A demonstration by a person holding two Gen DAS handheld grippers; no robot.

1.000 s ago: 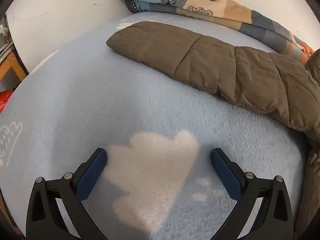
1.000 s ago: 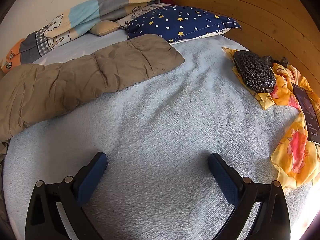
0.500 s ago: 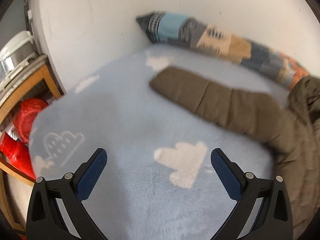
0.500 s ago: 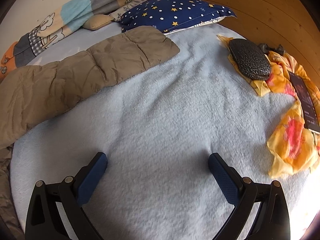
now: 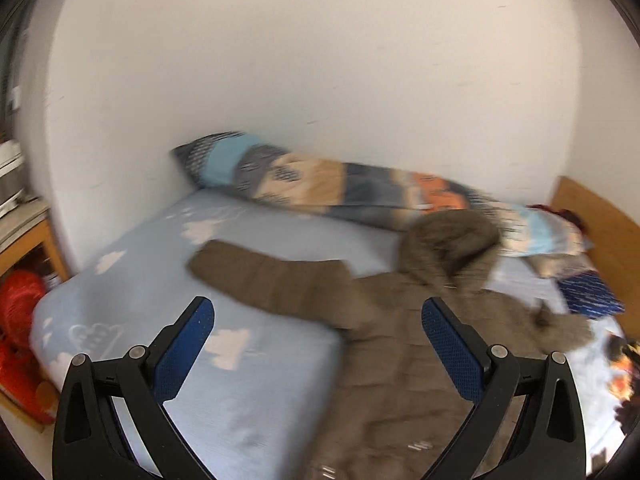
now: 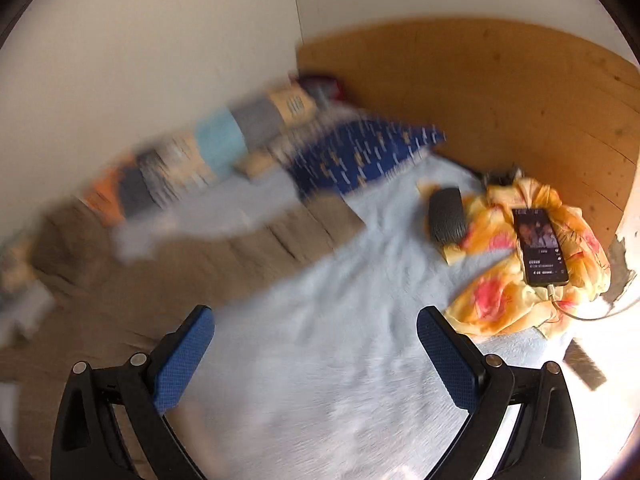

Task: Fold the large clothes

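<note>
brown coat (image 5: 404,344) spread ahead of me | my left gripper (image 5: 318,344) wide, empty | my right gripper (image 6: 316,350) wide, empty

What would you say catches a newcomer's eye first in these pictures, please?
A big brown hooded coat sprawls over the pale blue bed, one sleeve stretched toward the wall. At the head of the bed, near the wooden headboard, a lit phone lies on a crumpled yellow cloth. Both the left hand-held gripper and the right hand-held gripper hang open and empty above the bed.
</note>
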